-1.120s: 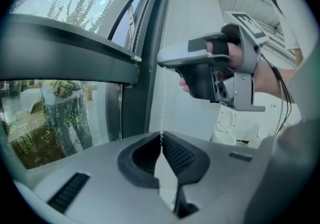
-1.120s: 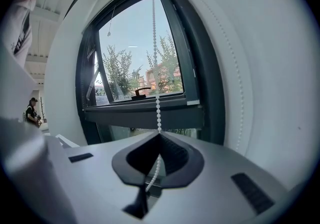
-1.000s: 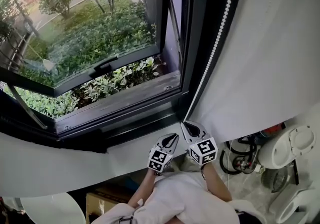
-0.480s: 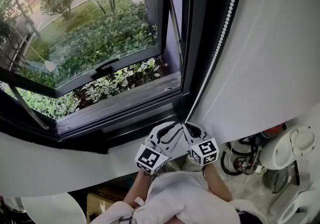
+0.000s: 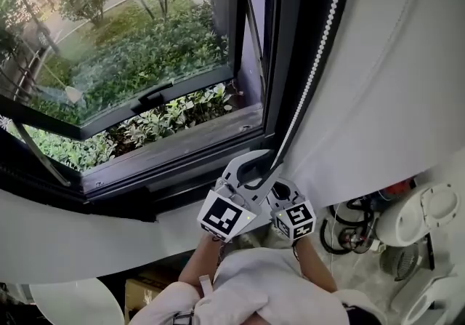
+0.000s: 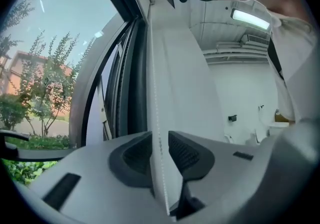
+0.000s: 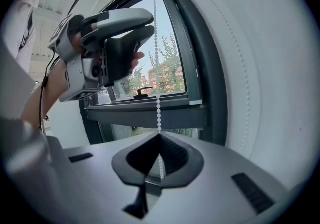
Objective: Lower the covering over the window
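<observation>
A white bead chain (image 5: 320, 54) hangs down the window frame's right edge beside the white wall. My right gripper (image 5: 280, 191) sits low on it, shut on the chain (image 7: 158, 92), which runs into its closed pads. My left gripper (image 5: 263, 165) is just above the right one and partly covers it. It points level, and its jaws have just been opening. The chain (image 6: 159, 143) passes between its pads (image 6: 187, 153) without being pressed. From the right gripper view, the left gripper (image 7: 122, 37) is up and to the left, beside the chain. The window glass (image 5: 123, 40) is uncovered.
The window sash with a black handle (image 5: 152, 94) stands open over the dark sill (image 5: 182, 145), with shrubs outside. White fixtures (image 5: 429, 214) and a black hose coil (image 5: 349, 233) are at the lower right. A cardboard box (image 5: 145, 291) is below the sill.
The left gripper was shut beside the right one. It has opened and risen along the chain to above the right gripper. The right gripper has stayed where it was.
</observation>
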### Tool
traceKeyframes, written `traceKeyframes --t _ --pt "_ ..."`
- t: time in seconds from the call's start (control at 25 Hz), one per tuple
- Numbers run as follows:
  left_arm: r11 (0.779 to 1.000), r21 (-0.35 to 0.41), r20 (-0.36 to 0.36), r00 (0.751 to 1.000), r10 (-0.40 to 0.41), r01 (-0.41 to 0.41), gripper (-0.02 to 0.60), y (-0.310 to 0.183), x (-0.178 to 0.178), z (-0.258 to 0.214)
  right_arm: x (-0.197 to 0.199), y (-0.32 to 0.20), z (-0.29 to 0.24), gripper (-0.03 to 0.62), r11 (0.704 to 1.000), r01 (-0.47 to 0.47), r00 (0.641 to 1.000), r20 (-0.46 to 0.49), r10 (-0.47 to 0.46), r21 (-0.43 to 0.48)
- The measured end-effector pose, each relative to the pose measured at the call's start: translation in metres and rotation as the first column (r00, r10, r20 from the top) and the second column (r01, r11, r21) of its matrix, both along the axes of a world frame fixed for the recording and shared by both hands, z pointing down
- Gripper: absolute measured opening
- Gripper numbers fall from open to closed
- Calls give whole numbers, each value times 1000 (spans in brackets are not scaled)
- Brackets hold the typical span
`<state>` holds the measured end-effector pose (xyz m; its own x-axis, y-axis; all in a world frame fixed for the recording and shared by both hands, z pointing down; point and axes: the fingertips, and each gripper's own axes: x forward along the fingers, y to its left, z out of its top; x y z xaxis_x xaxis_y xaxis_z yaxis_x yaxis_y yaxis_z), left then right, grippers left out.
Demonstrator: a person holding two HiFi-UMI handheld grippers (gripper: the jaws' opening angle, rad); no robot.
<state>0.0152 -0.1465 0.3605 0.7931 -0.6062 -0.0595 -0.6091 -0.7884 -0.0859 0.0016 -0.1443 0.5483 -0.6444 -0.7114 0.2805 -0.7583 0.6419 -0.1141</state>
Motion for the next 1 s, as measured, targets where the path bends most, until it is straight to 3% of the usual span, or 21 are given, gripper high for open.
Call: traceKeyframes --t 0.12,0.2,0.36,0.64,1.0 --pt "1000 11 5 1000 -27 27 89 -6 2 -7 -1 1 -1 -5 1000 4 1000 -1 -4 3" --pt "999 17 11 999 -46 46 25 -8 3 -7 -2 2 -2 -5 1000 4 1000 2 -4 5" --pt "997 37 22 997 -68 67 17 -10 4 -3 -1 1 2 -5 1000 5 1000 -8 -5 -4" --pt "995 -63 31 997 -78 80 17 -7 3 35 -1 8 40 -5 995 14 999 -50 -19 -102" --pt "989 -135 34 997 -64 68 17 2 6 68 1 14 73 -5 983 17 996 -78 -31 -180"
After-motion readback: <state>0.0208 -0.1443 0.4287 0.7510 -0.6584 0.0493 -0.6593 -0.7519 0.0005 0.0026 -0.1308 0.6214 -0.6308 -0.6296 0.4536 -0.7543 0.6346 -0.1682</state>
